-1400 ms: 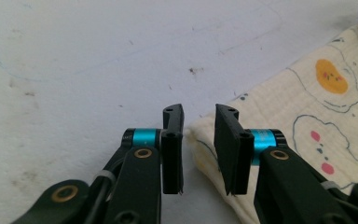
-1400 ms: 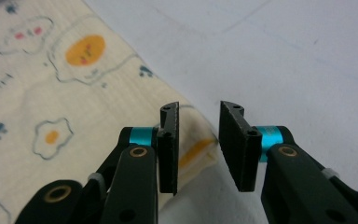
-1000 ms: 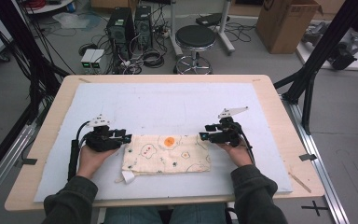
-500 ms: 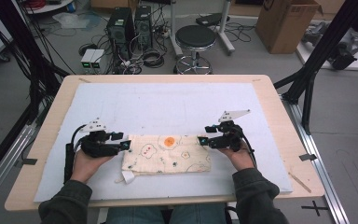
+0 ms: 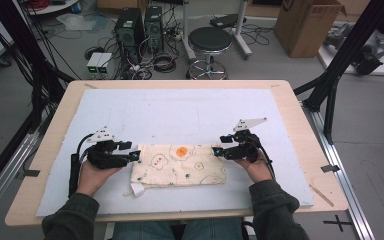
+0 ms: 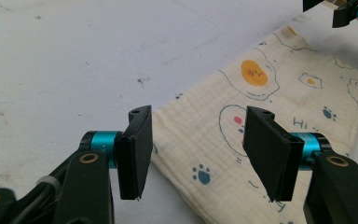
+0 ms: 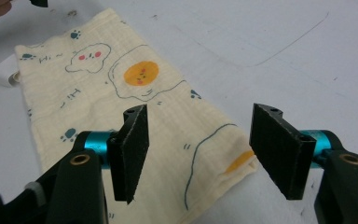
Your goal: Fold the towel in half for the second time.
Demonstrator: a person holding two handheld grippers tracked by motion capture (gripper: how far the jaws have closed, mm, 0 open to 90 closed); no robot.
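A folded cream cloth [image 5: 180, 164] printed with fried eggs and paw marks lies flat on the white mat. My left gripper [image 5: 134, 156] sits at its left end and my right gripper [image 5: 219, 150] at its right end. In the left gripper view the jaws of the left gripper [image 6: 196, 135] stand apart over the cloth [image 6: 261, 88], whose edge lies beneath the gap, unpressed. The right gripper [image 7: 198, 140] is likewise open above a corner of the cloth [image 7: 121, 93]. Both pairs of jaws have just been opening, with the cloth lying loose under them.
The white mat [image 5: 180, 110] covers most of the wooden table [image 5: 300, 110]. A small white tag [image 5: 137, 189] sticks out at the cloth's near left corner. Beyond the table stand a stool [image 5: 209, 40], computer towers [image 5: 140, 25] and a cardboard box [image 5: 310, 25].
The jaws of both grippers have spread wider. The hands have hardly shifted, and the cloth rests flat on the mat.
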